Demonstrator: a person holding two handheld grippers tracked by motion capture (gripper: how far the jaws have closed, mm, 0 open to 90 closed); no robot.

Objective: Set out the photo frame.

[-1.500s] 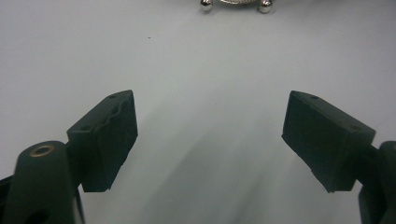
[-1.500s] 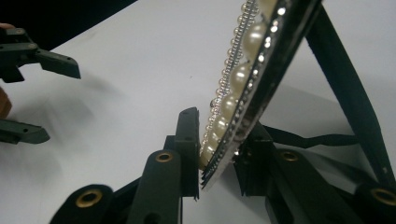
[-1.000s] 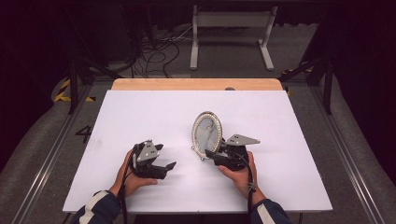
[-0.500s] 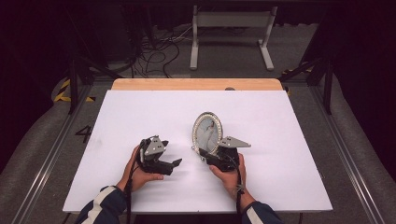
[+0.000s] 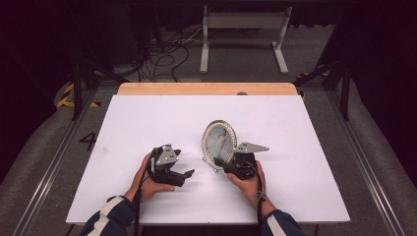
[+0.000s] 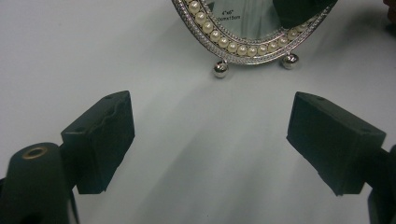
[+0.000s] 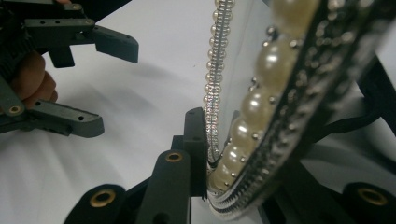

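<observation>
A white, flat tabletop [image 5: 147, 123] is seen in the high view, with a strip of pale wood [image 5: 206, 88] along its far edge. Dark grey floor is laid around it, and metal rails [image 5: 49, 162] run along both sides. Behind the tabletop, black cables [image 5: 162, 54] are spread on the floor next to a light grey metal stand [image 5: 243, 29]. The room behind is kept dark.

An oval silver picture frame with a border of pearls [image 5: 219, 143] is placed upright near the middle of the tabletop, on small round silver feet [image 6: 220, 69].

The right gripper [image 5: 231, 164] is held at the lower right edge of the frame. Its fingers have just been closing, and in the right gripper view the pearl rim [image 7: 243, 121] is seen clamped between them, so the frame is grasped.

The left gripper [image 5: 179, 174] is held to the left of the frame, apart from it. Its fingers [image 6: 100, 140] are spread wide and nothing is between them; only bare white surface is seen there.
</observation>
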